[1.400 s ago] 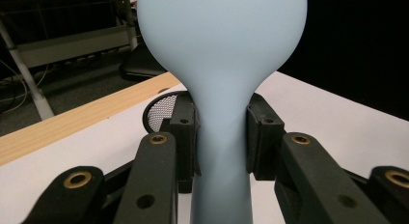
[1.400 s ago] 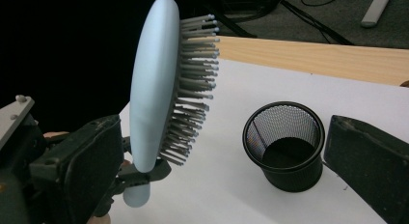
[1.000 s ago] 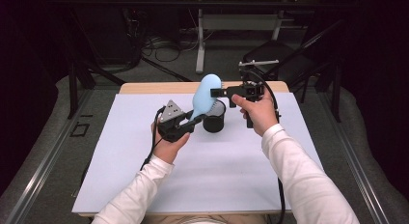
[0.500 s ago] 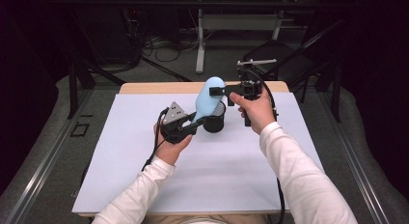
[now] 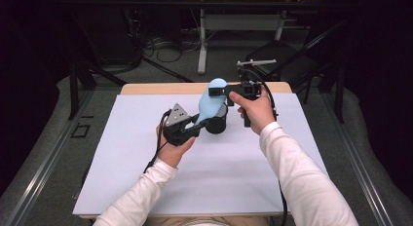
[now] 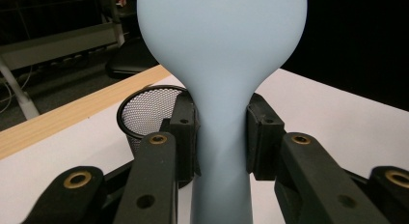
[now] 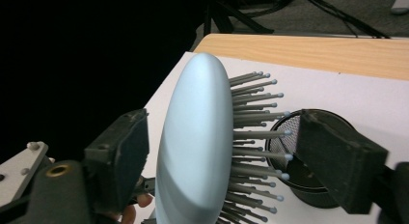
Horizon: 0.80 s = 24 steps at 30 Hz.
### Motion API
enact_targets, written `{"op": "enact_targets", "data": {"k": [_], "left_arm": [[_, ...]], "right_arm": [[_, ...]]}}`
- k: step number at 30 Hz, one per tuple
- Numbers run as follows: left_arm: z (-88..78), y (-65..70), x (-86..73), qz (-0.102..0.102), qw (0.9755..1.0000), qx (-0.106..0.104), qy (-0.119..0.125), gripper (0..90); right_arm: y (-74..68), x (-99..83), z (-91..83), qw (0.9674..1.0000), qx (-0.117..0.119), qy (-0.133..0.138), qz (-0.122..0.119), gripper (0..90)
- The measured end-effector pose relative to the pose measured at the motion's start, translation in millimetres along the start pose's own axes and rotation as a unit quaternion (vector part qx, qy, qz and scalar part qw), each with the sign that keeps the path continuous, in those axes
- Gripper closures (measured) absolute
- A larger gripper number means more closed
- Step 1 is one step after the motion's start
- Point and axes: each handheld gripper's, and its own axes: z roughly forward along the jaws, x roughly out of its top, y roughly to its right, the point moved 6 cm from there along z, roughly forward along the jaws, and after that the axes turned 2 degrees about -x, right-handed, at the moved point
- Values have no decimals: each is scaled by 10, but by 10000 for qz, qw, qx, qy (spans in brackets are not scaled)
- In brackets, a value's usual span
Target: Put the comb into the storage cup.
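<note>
A light blue hairbrush (image 5: 209,103) stands tilted over a black mesh cup (image 5: 216,125) on the white mat. My left gripper (image 5: 198,124) is shut on its handle (image 6: 221,151), pads pressed on both sides. My right gripper (image 5: 217,93) reaches in from the right at the brush head (image 7: 193,137). Its jaws have just been closing, with the head between them: one pad stands beside the smooth back, the other right at the bristle tips (image 7: 282,159). I see no firm press. The cup (image 7: 308,185) sits behind the bristles.
The white mat (image 5: 146,187) covers a wooden table whose far edge (image 5: 160,88) shows bare. Beyond it stand dark floor, cables, a white desk leg (image 5: 201,46) and a black chair (image 5: 287,65). Both sleeved forearms come in from the bottom.
The right gripper's jaws have narrowed around the brush head. The left hand and the brush have stayed where they were.
</note>
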Motion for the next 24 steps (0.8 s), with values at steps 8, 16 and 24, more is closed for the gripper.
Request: {"op": "enact_targets", "data": {"k": [8, 16, 24], "left_arm": [[11, 11, -5, 4, 10000, -12, -3, 696], [5, 11, -2, 3, 10000, -11, 0, 696], [18, 23, -9, 35, 10000, -17, -12, 696]], "right_arm": [[20, 11, 4, 10000, 74, 9, 55, 274], [25, 20, 13, 9997, 167, 38, 162, 302], [12, 21, 22, 9994, 248, 47, 226, 330]]}}
